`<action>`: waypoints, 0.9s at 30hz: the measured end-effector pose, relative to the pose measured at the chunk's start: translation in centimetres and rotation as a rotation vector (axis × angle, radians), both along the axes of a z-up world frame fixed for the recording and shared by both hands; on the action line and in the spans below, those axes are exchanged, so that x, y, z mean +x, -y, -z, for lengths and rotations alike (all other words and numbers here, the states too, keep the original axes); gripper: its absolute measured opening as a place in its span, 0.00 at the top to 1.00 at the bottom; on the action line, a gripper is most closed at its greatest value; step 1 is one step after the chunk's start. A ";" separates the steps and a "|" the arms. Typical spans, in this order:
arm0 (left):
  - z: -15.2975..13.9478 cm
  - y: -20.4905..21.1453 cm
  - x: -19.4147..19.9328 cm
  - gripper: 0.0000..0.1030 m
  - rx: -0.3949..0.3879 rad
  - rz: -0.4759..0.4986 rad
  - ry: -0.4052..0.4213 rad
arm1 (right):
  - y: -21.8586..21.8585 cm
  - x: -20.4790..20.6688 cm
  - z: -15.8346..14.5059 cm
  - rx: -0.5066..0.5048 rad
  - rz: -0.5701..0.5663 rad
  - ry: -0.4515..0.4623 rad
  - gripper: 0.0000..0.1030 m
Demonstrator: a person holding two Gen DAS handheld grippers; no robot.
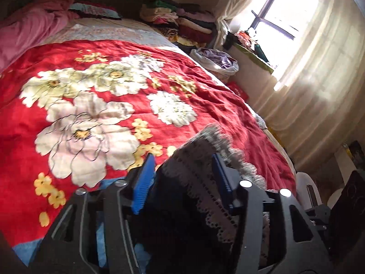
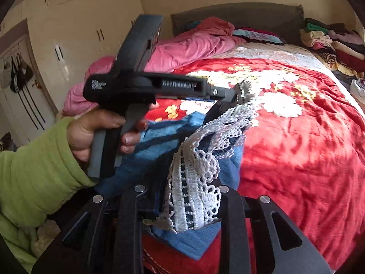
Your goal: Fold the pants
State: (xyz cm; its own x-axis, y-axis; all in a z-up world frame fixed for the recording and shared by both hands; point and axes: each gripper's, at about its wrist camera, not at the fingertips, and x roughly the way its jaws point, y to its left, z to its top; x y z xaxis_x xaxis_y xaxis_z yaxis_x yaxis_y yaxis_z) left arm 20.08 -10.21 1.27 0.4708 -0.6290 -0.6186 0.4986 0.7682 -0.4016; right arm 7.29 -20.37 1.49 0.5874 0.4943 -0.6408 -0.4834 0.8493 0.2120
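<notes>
Left wrist view: the left gripper (image 1: pixel 182 171) has its blue pads (image 1: pixel 146 182) set apart, with the lace-trimmed hem of the pants (image 1: pixel 196 182) between them; whether they pinch it, I cannot tell.
Bed: red floral blanket (image 1: pixel 205 105) under the cloth.
Right wrist view: the right gripper (image 2: pixel 182 205) has the white lace hem (image 2: pixel 196 182) between its jaws; its fingertips are hidden and the grip unclear.
Pants: blue, lifted above the blanket.
Left hand (image 2: pixel 98 132): grips the other tool's handle.

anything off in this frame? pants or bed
Nothing damaged or spilled. The pants are bunched, not flat: lace hem crumpled between the right gripper and left gripper, above the red floral blanket. Both views are motion-blurred.
</notes>
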 end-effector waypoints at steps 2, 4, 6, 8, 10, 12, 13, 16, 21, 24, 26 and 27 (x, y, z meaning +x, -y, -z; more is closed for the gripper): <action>0.5 -2.6 -0.4 0.47 -0.025 -0.072 -0.035 | -2.1 0.1 1.4 -0.050 -0.026 -0.023 0.77; 0.6 -5.5 -1.3 0.37 -0.074 -0.140 -0.053 | -3.9 -0.3 1.9 -0.093 -0.059 -0.018 0.77; 0.3 -8.3 -2.2 0.33 -0.120 -0.206 -0.068 | -5.7 -1.3 1.9 -0.160 -0.088 0.031 0.77; 0.1 -11.1 -3.2 0.25 -0.203 -0.254 -0.075 | -7.7 -2.2 2.0 -0.237 -0.121 0.079 0.77; 0.1 -13.1 -3.9 0.21 -0.274 -0.289 -0.100 | -9.5 -2.8 2.7 -0.293 -0.159 0.097 0.74; 0.4 -14.1 -4.2 0.19 -0.282 -0.306 -0.121 | -11.0 -3.3 3.6 -0.332 -0.199 0.093 0.69; 0.8 -14.0 -4.1 0.18 -0.271 -0.305 -0.132 | -11.6 -3.6 3.8 -0.332 -0.215 0.097 0.59; 2.1 -13.3 -3.7 0.18 -0.224 -0.299 -0.184 | -11.6 -4.8 3.0 -0.273 -0.258 0.130 0.48; 3.2 -11.5 -3.6 0.18 -0.155 -0.241 -0.217 | -8.7 -6.7 0.7 -0.208 -0.216 0.167 0.45; 4.4 -10.6 -3.1 0.18 -0.134 -0.225 -0.259 | -7.9 -7.4 0.9 -0.220 -0.207 0.134 0.45; 5.0 -10.0 -2.8 0.18 -0.103 -0.220 -0.270 | -8.1 -7.8 1.6 -0.225 -0.224 0.105 0.45; 5.1 -9.8 -2.7 0.18 -0.091 -0.222 -0.268 | -8.3 -8.3 1.8 -0.238 -0.237 0.109 0.45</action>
